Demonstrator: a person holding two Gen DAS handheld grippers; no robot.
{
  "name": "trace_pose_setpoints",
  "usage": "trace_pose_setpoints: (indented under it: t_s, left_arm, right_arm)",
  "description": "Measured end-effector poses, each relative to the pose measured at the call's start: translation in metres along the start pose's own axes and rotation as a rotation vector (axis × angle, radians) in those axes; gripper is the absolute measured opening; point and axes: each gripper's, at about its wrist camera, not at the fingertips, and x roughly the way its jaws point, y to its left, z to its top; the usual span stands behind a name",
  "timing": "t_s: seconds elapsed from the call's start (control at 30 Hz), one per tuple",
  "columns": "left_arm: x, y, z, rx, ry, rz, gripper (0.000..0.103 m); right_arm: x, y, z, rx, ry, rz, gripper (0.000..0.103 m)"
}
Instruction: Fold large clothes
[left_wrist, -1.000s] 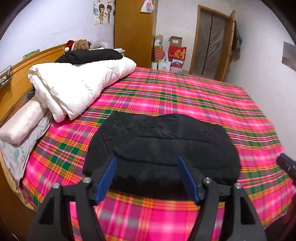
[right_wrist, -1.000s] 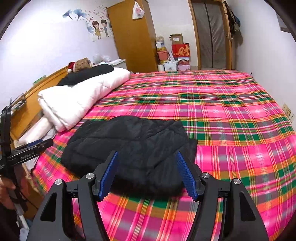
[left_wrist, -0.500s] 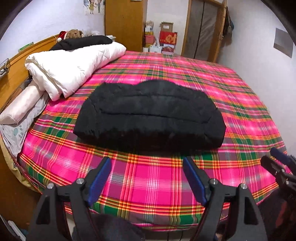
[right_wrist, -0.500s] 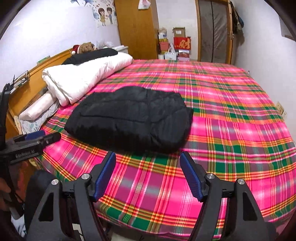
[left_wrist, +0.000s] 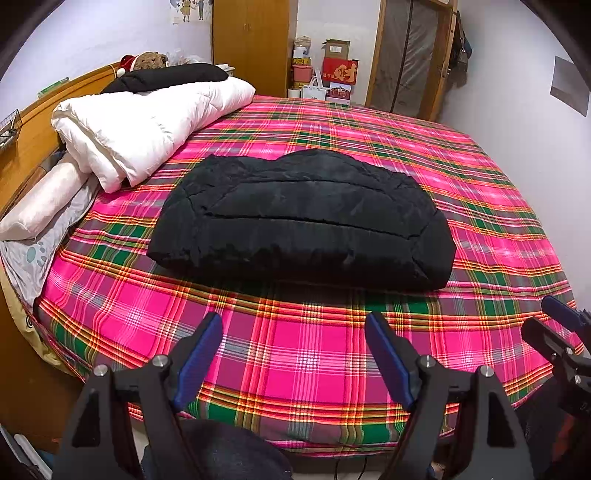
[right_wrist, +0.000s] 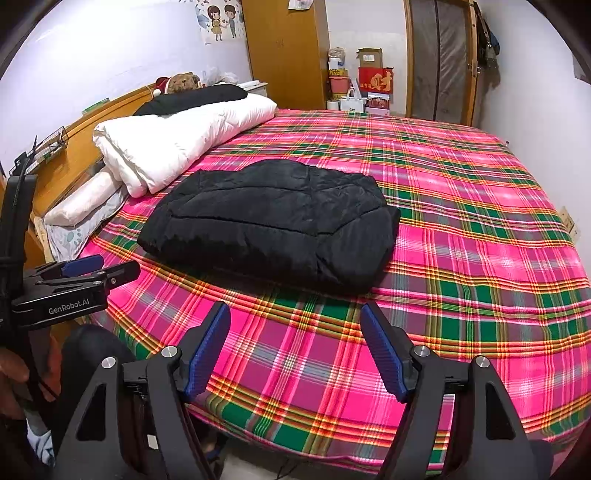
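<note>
Both tools pulled back off the folded black jacket (left_wrist: 303, 221) on bed (left_wrist: 295, 350); left tool (left_wrist: 293, 354) & right tool (right_wrist: 295, 350) gape empty — fold looks done.

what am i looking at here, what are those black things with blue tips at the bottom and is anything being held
Those are two hand-held claws, one in each of a person's hands, each with a camera looking along its blue fingers. One picture is from the left claw, the other from the right claw. Both stand open and hold nothing. Ahead is a bed with a plaid sheet; a folded black jacket lies on it, apart from both claws. A rolled white duvet sits by the headboard.
</note>
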Motion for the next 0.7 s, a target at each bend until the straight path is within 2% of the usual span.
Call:
trace_pose_setpoints:
  t_s: [0.7]
  left_arm:
    - [0.0072,-0.0002,-0.0017,-0.019,0.038,-0.028,0.081]
  right_arm:
    - [0.0068,0.0019,-0.0004,0.011,0.025,-0.001,0.073]
